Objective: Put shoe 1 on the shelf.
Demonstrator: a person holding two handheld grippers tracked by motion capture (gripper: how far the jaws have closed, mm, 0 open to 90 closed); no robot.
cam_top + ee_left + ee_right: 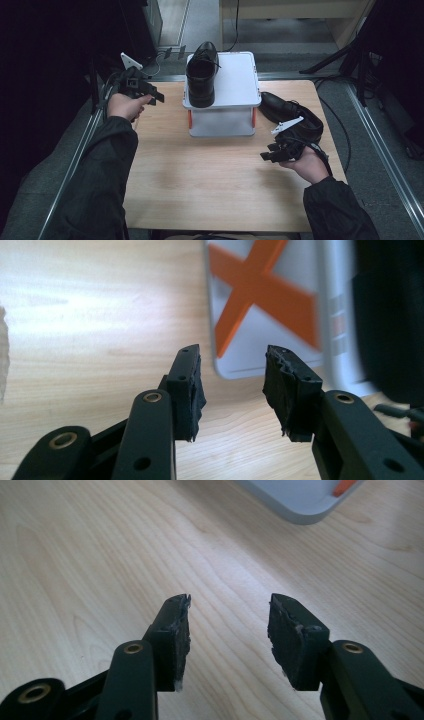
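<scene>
On top of the grey box [235,80], upper middle, sits one black shoe [201,75]; another shoe [292,115] lies at right. Both claws, left [155,95] and right [265,156], are open and empty. Shoes look stiff, a bit heavy and shiny, so grab the rim.

The surface [200,175] was pale wood with a smooth, matt grain. The stand [235,80] was grey plastic, smooth, with orange plastic braces. Both shoes, one on the stand [201,75] and one on the surface [290,112], were black, semi-gloss leather. Each hand-held gripper, left [232,385] and right [229,630], had matt black jaws with brass-coloured pivot bushes and rough, worn black pads.
</scene>
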